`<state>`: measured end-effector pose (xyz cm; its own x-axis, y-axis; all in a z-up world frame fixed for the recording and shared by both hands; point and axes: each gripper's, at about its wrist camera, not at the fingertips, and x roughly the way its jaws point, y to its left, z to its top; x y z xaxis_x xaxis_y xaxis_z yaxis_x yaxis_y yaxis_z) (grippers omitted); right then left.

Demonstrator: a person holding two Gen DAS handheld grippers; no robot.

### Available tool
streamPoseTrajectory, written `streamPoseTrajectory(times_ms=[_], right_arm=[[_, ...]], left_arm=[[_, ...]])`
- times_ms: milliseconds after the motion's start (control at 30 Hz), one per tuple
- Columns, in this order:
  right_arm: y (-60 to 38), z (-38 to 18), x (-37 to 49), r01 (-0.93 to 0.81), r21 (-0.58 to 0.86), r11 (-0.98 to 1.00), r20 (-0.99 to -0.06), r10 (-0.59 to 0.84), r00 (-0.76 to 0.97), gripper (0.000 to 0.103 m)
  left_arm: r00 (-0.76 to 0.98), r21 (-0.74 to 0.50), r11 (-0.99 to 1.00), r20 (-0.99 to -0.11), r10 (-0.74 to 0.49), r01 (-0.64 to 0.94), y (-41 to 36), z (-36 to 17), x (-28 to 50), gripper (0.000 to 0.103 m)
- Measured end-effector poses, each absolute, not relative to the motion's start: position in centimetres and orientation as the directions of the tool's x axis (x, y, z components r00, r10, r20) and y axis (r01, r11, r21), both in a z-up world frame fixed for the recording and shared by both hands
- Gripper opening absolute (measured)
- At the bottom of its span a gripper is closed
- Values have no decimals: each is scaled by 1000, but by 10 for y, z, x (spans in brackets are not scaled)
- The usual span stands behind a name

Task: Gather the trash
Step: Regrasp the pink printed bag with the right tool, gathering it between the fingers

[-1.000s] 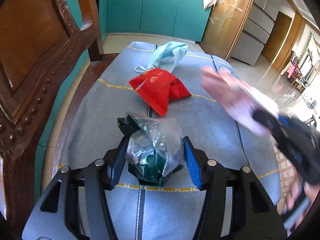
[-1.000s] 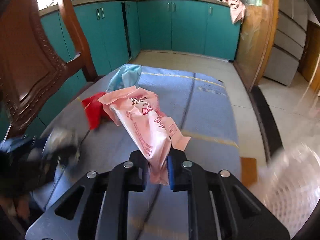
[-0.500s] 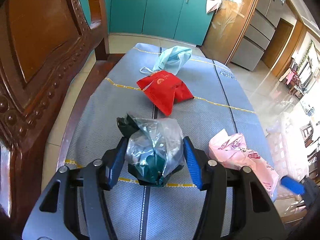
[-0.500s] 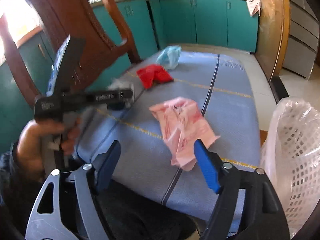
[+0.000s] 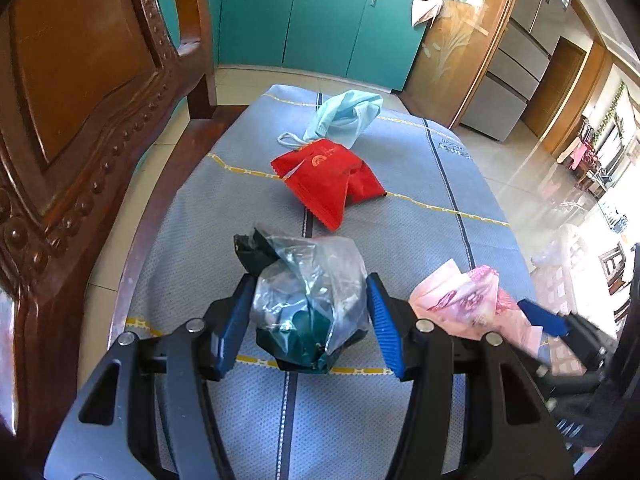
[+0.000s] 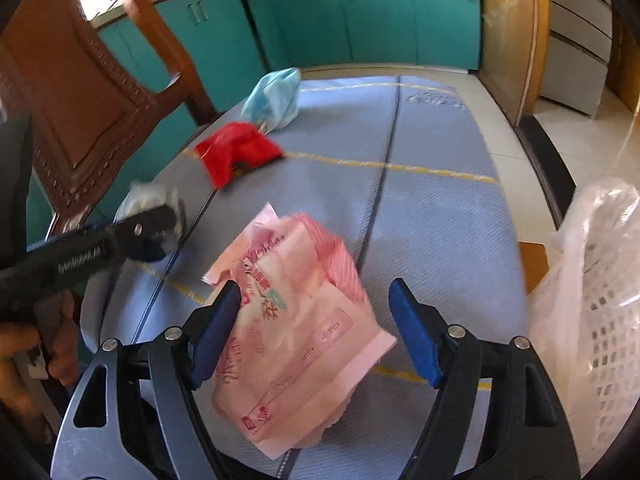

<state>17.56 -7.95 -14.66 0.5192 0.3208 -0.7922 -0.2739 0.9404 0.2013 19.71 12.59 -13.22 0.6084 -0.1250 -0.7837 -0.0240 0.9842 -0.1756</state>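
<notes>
My left gripper (image 5: 306, 320) is shut on a crumpled clear and dark green plastic bag (image 5: 308, 292) resting on the blue mat (image 5: 420, 216); it also shows in the right wrist view (image 6: 152, 208). My right gripper (image 6: 316, 330) is open around a pink wrapper (image 6: 296, 320) that lies flat on the mat; its jaws stand apart on either side. The pink wrapper also shows in the left wrist view (image 5: 468, 300). A red packet (image 5: 328, 176) and a light blue face mask (image 5: 344, 118) lie farther back.
A carved wooden chair back (image 5: 80, 92) rises on the left. A white mesh basket lined with clear plastic (image 6: 592, 308) stands off the mat's right edge. Teal cabinets (image 5: 320, 20) and tiled floor lie beyond.
My right gripper let go of the pink wrapper, which dropped onto the mat, and now stands open around it. My left gripper has stayed shut on the bag.
</notes>
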Motion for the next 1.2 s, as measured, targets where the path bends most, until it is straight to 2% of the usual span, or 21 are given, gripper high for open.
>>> streamPoseTrajectory(times_ms=[600, 733, 867, 1200], right_arm=[[-44, -136, 145, -343, -73, 936, -742, 179, 646, 75], [-45, -132, 143, -339, -77, 938, -731, 179, 659, 75], [-45, -128, 142, -341, -77, 937, -723, 183, 666, 78], [-32, -147, 141, -376, -87, 923, -747, 189, 637, 79]], left_arm=[[579, -145, 989, -808, -114, -7, 122, -139, 198, 57], [584, -159, 987, -803, -122, -13, 126, -138, 197, 58], [589, -169, 985, -799, -120, -29, 132, -137, 196, 67], [553, -157, 987, -825, -120, -20, 129, -144, 197, 71]])
